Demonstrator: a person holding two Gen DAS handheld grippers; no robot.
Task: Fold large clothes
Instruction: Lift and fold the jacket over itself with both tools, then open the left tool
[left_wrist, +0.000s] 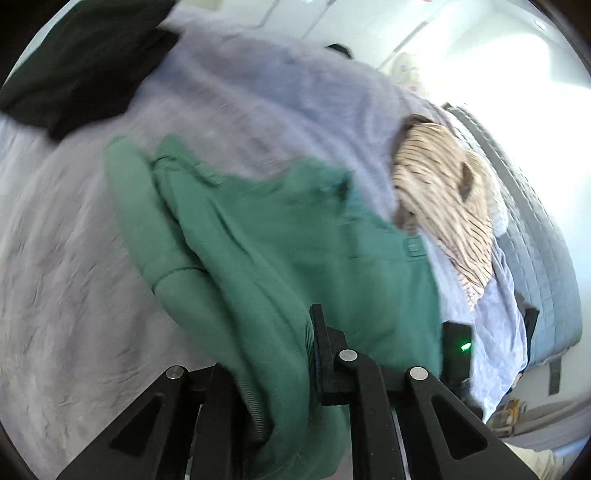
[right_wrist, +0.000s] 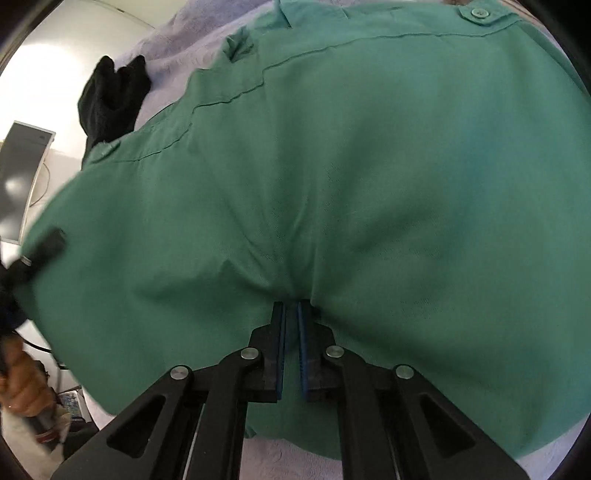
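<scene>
Green shirt (right_wrist: 369, 184) hangs bunched over the lilac bed sheet (left_wrist: 74, 258), gripped at two spots. Left claw (left_wrist: 280, 369) is clamped on a ribbed fold; right claw (right_wrist: 291, 310) is nearly closed, pinching a pucker. Striped garment (left_wrist: 443, 206) and black garment (left_wrist: 74, 74) lie nearby.

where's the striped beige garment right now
In the left wrist view, the striped beige garment lies crumpled at right on the lavender bedsheet, beside the green shirt.
</scene>
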